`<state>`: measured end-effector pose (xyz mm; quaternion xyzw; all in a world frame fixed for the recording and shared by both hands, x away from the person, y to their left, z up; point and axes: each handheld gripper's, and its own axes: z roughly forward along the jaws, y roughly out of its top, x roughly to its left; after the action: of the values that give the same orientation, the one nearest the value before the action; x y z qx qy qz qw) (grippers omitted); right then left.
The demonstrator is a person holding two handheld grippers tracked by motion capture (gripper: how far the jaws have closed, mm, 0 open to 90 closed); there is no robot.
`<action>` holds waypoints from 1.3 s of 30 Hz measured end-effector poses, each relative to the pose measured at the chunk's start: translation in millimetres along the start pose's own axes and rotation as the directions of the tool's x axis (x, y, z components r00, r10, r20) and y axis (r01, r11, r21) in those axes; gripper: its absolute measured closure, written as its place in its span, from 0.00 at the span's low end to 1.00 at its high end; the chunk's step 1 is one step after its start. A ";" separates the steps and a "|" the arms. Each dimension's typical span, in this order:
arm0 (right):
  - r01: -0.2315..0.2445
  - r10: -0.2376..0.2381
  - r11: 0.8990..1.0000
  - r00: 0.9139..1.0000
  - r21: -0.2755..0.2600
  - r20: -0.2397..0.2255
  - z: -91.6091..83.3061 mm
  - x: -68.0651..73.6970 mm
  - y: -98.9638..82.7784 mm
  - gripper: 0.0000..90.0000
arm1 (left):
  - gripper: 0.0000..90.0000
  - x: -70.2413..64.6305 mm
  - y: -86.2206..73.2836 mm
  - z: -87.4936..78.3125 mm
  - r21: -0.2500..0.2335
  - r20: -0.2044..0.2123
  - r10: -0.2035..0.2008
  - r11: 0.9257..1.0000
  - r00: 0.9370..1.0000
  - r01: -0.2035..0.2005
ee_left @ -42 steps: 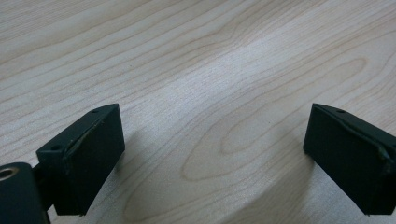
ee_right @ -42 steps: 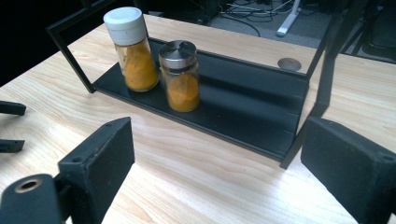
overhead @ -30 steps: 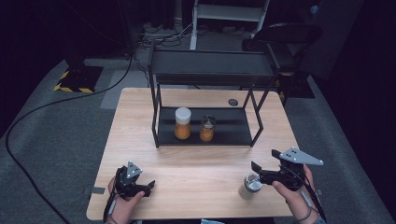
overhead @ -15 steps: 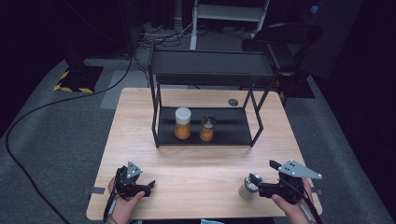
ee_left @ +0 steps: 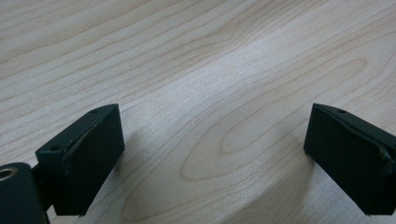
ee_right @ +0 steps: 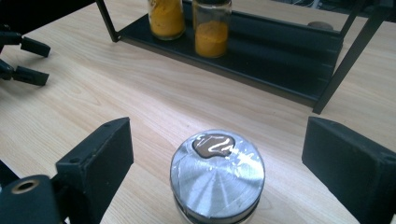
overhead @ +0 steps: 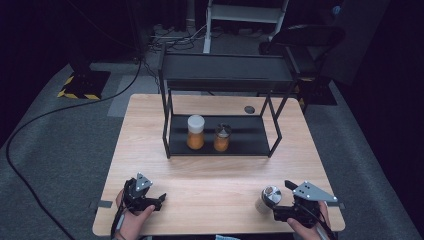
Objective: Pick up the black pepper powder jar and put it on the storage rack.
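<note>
A small glass jar with a silver metal lid [overhead: 270, 197] stands upright on the wooden table [overhead: 215, 180] near its front right. My right gripper [overhead: 282, 201] is low beside it, and its jaws stand on either side of the jar [ee_right: 217, 172]. The right gripper [ee_right: 219, 135] is open, with a gap between each pad and the jar. My left gripper [overhead: 157, 199] rests near the front left edge. The left gripper [ee_left: 215, 126] is open over bare wood with nothing between its jaws.
A black two-level metal rack [overhead: 250, 140] stands mid-table. On its lower shelf are a white-lidded jar of orange powder [overhead: 195, 132] and a smaller dark-lidded jar [overhead: 222, 137]. A small dark disc [overhead: 249, 109] lies behind the rack. A chair and cables are on the floor beyond.
My right gripper has sunk and drawn back toward the near edge, and its jaws now stand lower around the silver-lidded jar. The jar and the left gripper have stayed put.
</note>
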<state>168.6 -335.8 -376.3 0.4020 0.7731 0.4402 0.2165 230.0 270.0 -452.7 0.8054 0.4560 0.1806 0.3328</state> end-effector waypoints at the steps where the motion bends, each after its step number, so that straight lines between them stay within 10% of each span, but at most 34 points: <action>1: 0.004 -0.004 1.000 1.000 0.003 0.001 0.9 0.5 -1.2 0.10 | 0.05 0.0 0.0 0.0 0.000 0.000 0.000 1.000 1.000 0.000; 29: -0.016 0.016 0.996 1.000 0.083 -0.002 35.6 -7.9 -30.9 0.16 | 0.05 0.0 0.0 0.0 0.000 0.000 0.000 1.000 1.000 0.000; 39: 0.025 -0.023 0.994 1.000 0.103 -0.019 45.8 -7.9 -37.5 0.33 | 0.05 0.1 0.0 0.0 0.000 0.000 0.000 1.000 1.000 0.000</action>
<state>188.6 -329.9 -432.3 0.3995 0.8014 0.4008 0.1938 230.1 270.1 -452.7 0.8054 0.4561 0.1804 0.3329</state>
